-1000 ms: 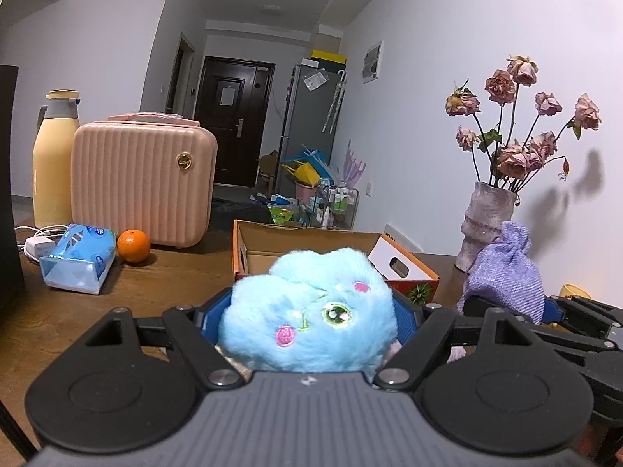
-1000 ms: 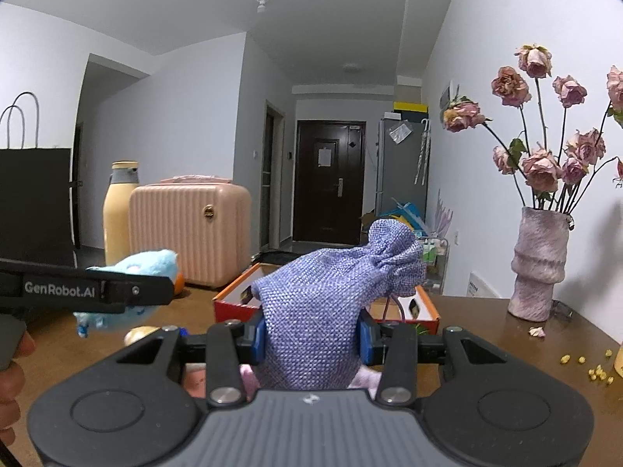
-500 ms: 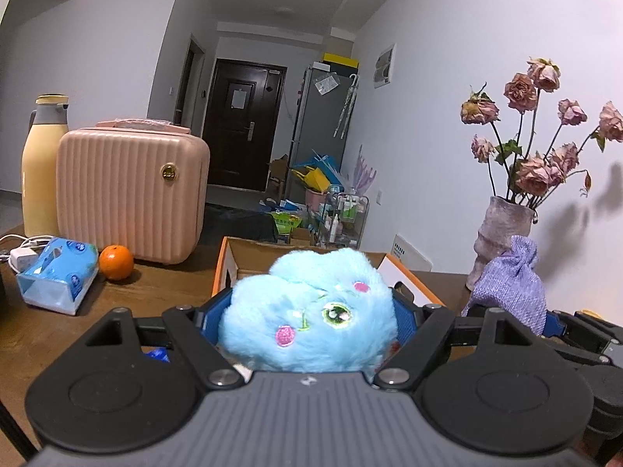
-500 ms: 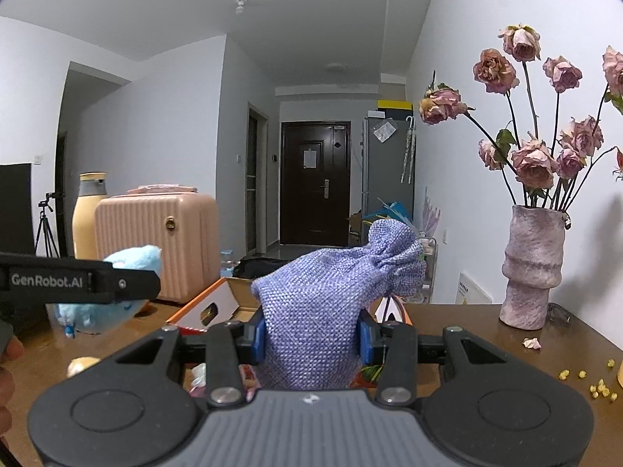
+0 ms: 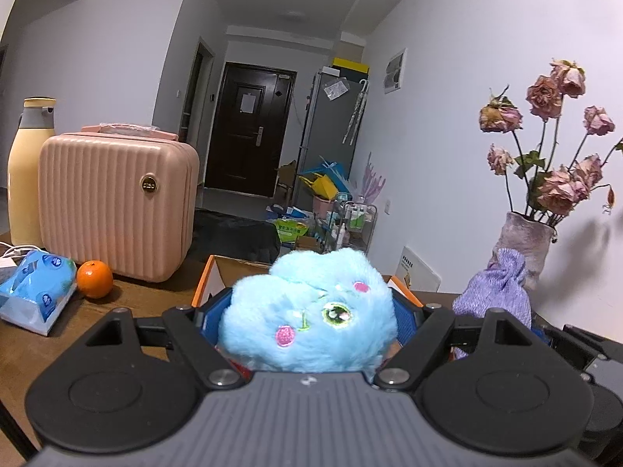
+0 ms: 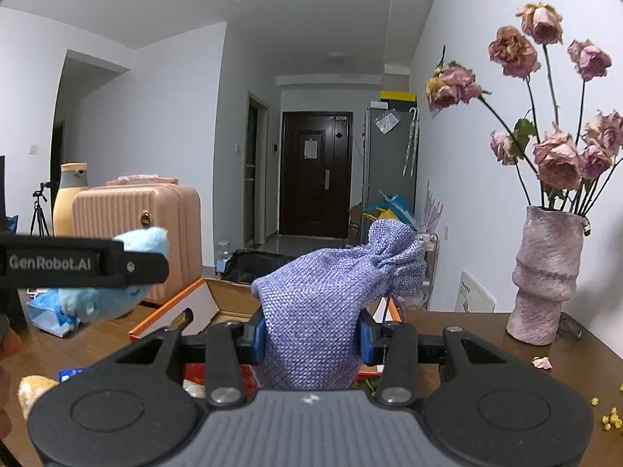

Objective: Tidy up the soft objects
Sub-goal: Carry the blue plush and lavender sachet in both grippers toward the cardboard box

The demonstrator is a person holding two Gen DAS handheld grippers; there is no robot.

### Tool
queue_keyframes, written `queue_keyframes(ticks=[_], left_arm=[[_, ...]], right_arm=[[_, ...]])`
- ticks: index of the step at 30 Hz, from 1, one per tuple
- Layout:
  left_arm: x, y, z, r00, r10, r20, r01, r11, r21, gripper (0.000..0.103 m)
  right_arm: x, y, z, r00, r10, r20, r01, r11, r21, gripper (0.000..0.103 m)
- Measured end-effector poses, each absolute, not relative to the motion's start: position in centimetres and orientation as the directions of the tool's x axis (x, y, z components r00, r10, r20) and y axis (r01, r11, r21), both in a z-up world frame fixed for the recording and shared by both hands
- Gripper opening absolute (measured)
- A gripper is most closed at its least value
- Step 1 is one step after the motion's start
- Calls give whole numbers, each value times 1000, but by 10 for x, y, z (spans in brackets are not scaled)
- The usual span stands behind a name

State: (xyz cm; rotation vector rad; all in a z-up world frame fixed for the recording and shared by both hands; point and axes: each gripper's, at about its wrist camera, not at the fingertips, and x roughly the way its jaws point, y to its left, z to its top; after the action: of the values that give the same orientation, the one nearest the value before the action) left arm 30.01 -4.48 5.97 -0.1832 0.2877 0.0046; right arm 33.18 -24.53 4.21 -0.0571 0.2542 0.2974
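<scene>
Your left gripper (image 5: 307, 327) clenches blue plush toy (image 5: 311, 323), right gripper (image 6: 311, 334) clenches purple pouch (image 6: 327, 303); both carried high above open box (image 6: 218, 307), likely drop spot.

Fluffy blue plush (image 5: 307, 315) w/ green eye & pink cheeks squeezed between blue pads, up off the bench; purple woven drawstring pouch (image 6: 323, 303) pinched upright, gathered top leaning right.

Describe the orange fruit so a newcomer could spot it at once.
Find the pink ribbed suitcase on the wooden table. At its lower front corner, beside the blue tissue pack, sits the orange: the only small, round, bright orange thing there.
</scene>
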Motion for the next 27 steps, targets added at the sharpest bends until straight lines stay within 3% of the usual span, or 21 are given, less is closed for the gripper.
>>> queue_keyframes(ticks=[27], left_arm=[[416, -48, 49, 933, 77, -352, -122, 987, -108, 81]], right_arm=[[460, -227, 20, 883, 269, -386, -301, 953, -23, 43]])
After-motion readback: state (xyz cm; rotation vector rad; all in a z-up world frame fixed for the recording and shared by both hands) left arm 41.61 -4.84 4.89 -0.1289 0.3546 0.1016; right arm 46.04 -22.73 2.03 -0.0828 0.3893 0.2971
